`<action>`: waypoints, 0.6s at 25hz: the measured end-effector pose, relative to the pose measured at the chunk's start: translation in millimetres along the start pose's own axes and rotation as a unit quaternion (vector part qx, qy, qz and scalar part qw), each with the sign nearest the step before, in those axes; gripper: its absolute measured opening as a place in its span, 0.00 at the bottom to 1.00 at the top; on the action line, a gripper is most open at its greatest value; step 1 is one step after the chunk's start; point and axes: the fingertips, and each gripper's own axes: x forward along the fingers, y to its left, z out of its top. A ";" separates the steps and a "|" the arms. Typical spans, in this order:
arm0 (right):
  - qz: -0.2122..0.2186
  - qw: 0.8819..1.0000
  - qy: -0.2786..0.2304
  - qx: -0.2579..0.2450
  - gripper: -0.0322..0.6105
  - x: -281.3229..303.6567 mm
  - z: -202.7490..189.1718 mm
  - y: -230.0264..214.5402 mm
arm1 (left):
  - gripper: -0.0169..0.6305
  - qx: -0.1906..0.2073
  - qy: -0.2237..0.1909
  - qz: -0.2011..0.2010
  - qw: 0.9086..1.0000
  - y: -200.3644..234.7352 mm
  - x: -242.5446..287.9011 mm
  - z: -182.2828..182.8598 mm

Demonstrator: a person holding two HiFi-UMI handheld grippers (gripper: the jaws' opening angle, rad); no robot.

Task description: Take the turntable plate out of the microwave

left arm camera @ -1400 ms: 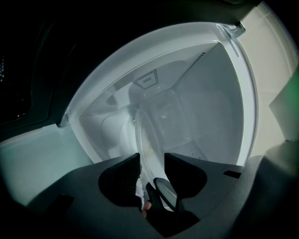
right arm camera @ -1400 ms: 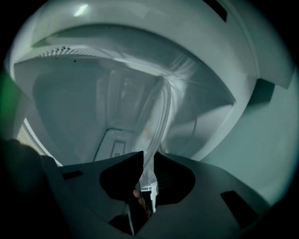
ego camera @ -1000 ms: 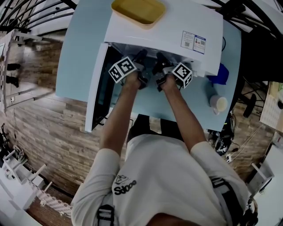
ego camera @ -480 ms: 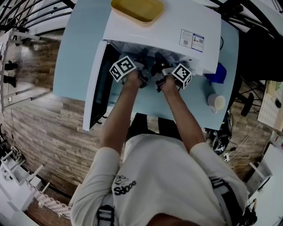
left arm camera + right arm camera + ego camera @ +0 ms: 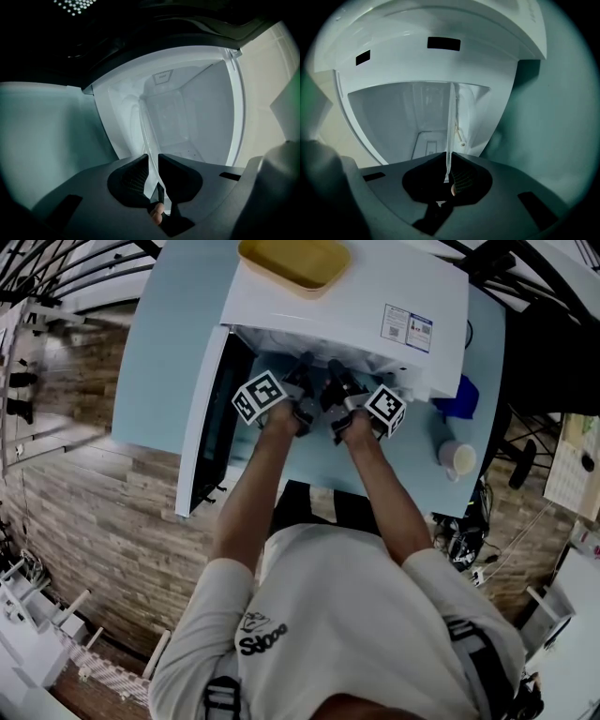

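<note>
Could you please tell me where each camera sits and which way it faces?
Head view: on the head, facing down at microwave; arms, left gripper, right gripper show.
Left gripper view: on that gripper, facing the cavity; jaws, just closing, pinch the turntable plate.
Right gripper view: likewise; jaws shut on it.
Shared: plate, cavity.

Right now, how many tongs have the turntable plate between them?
2. The left tongs, which have just been closing, grip the turntable plate; the right tongs clamp it too, both at the microwave opening.
</note>
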 end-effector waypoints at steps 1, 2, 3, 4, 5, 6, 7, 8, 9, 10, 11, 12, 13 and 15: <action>0.000 1.000 0.002 0.000 0.09 -1.5 -1.0 0.6 | 0.13 0.001 -0.002 -0.004 1.000 -0.5 -1.1 -0.7; 0.001 1.000 0.005 -0.001 0.09 -2.9 -1.9 1.7 | 0.14 0.000 -0.005 -0.006 1.000 -0.9 -1.4 -1.1; 0.003 1.000 0.008 -0.004 0.09 -4.5 -2.7 3.5 | 0.15 -0.001 -0.008 -0.008 1.000 -1.4 -1.1 -1.2; 0.005 1.000 0.012 -0.008 0.09 -6.2 -3.8 5.5 | 0.16 -0.004 -0.010 -0.008 1.000 -2.0 -0.1 -1.1; 0.007 1.000 0.016 -0.012 0.09 -8.1 -5.3 7.2 | 0.19 -0.006 -0.011 -0.009 1.000 -2.7 1.3 -0.7; 0.008 1.000 0.020 -0.013 0.09 -10.1 -7.1 8.1 | 0.22 -0.009 -0.013 -0.011 1.000 -3.5 3.1 0.0; 0.009 1.000 0.023 -0.014 0.09 -12.1 -9.1 8.5 | 0.23 -0.013 -0.015 -0.013 1.000 -4.2 4.9 1.2; 0.009 0.999 0.027 -0.014 0.09 -14.0 -11.1 8.4 | 0.24 -0.018 -0.019 -0.015 1.000 -4.6 6.5 2.8; 0.009 0.999 0.031 -0.014 0.09 -15.9 -12.9 8.0 | 0.24 -0.022 -0.022 -0.016 0.999 -4.5 7.7 4.4; 0.009 0.999 0.035 -0.013 0.09 -18.2 -14.3 7.7 | 0.24 -0.026 -0.024 -0.017 0.999 -4.1 8.7 5.3; 0.009 0.999 0.038 -0.011 0.09 -21.2 -14.7 7.3 | 0.24 -0.030 -0.026 -0.018 0.999 -3.1 9.4 4.8; 0.010 0.999 0.040 -0.008 0.09 -24.2 -14.4 7.1 | 0.24 -0.034 -0.027 -0.019 0.999 -1.6 9.8 3.7; 0.012 0.999 0.042 -0.008 0.09 -26.1 -13.7 7.2 | 0.24 -0.039 -0.029 -0.020 0.999 0.3 9.4 3.0; 0.016 0.999 0.047 -0.012 0.09 -26.0 -13.3 9.4 | 0.24 -0.049 -0.039 -0.022 0.998 3.7 7.3 5.8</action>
